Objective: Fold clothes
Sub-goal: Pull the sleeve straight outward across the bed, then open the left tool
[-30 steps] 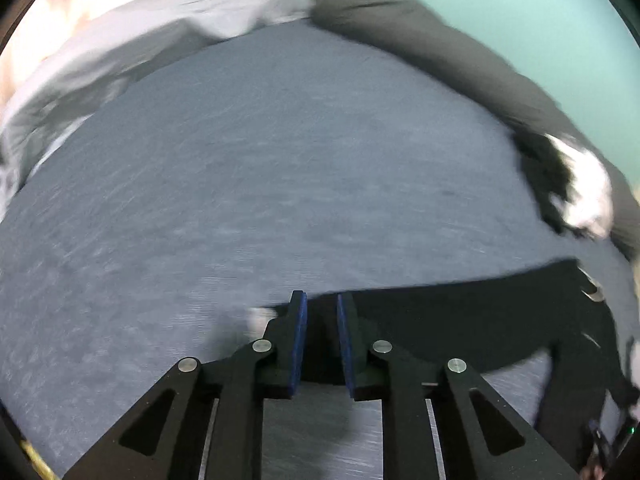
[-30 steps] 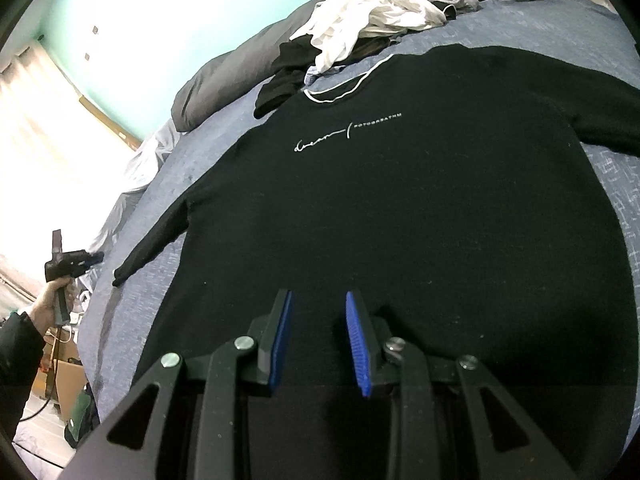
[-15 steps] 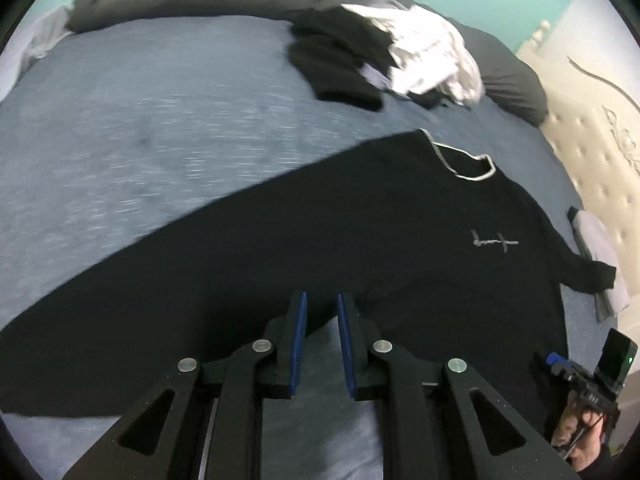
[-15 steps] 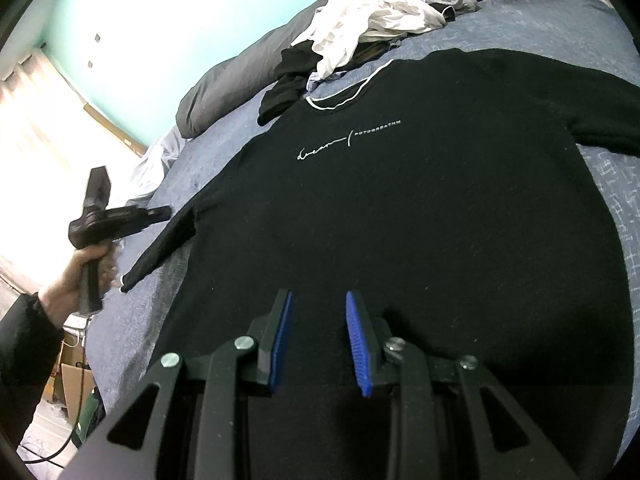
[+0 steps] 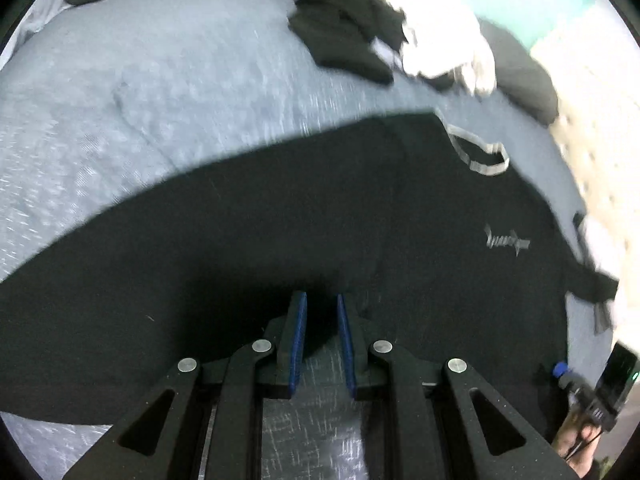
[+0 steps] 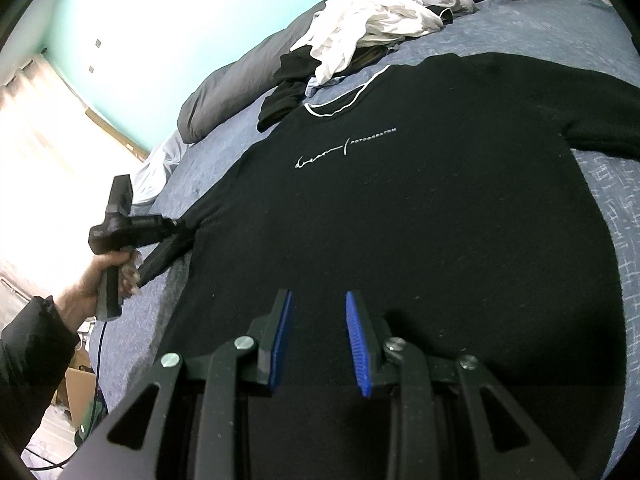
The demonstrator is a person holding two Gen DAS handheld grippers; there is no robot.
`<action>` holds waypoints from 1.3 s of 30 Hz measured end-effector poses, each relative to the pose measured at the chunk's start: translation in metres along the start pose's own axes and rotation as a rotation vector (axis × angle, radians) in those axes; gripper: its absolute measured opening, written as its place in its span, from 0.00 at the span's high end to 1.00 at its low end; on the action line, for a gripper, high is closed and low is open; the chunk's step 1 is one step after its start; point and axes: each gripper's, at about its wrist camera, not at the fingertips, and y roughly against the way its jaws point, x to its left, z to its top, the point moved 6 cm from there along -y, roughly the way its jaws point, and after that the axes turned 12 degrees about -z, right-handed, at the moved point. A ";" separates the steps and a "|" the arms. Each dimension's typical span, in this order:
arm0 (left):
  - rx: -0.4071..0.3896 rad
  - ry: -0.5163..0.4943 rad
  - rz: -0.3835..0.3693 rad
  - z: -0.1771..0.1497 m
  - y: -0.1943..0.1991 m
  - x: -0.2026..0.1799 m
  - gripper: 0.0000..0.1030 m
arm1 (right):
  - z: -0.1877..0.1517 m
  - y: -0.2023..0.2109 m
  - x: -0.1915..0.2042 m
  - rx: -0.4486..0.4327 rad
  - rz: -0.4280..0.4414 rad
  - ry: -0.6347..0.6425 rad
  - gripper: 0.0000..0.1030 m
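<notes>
Black long-sleeved sweatshirt (image 6: pixel 400 220), spread flat and front up across a blue-grey bedspread (image 6: pixel 540 28), white-trimmed neckline (image 6: pixel 344 98) toward the far end and a thin white script line (image 6: pixel 344 148) across the chest. One sleeve stretched out toward the bed's edge, the other running off the frame on the opposite side. Left gripper (image 5: pixel 322 300) low over the sleeve near the armpit, blue pads (image 5: pixel 298 340) set narrowly apart with a gap visible between them, bedspread and the sweatshirt's edge showing through that gap, nothing pinched. In the right wrist view, the same left gripper (image 6: pixel 176 226) gripped in a hand (image 6: pixel 92 288) with a dark cuff, nose at the sleeve. Right gripper (image 6: pixel 318 300) above the lower part of the sweatshirt, pads a little wider apart, holding nothing; contact with the cloth not clear. Past the neckline, a loose heap of white and dark clothes (image 6: pixel 360 32), a grey duvet roll (image 6: pixel 240 88) behind it against a turquoise wall (image 6: pixel 160 12).
</notes>
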 end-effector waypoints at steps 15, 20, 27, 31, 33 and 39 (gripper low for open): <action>0.035 -0.008 0.030 -0.018 0.017 0.017 0.83 | 0.001 -0.001 -0.001 0.000 -0.002 -0.002 0.73; 0.054 0.061 0.012 -0.030 0.017 0.039 0.83 | 0.000 -0.002 -0.001 0.003 -0.002 -0.001 0.73; -0.023 0.054 0.022 -0.034 0.052 0.046 0.83 | 0.001 -0.001 -0.001 -0.001 -0.003 -0.005 0.73; -0.100 0.127 0.081 -0.032 0.096 0.091 0.83 | 0.000 0.000 -0.002 -0.002 -0.004 -0.008 0.73; -0.154 0.176 0.135 -0.032 0.121 0.122 0.78 | 0.000 0.000 -0.002 -0.001 -0.004 -0.009 0.73; -0.295 0.333 0.279 -0.055 0.190 0.205 0.56 | -0.001 -0.004 -0.001 0.004 -0.012 -0.002 0.73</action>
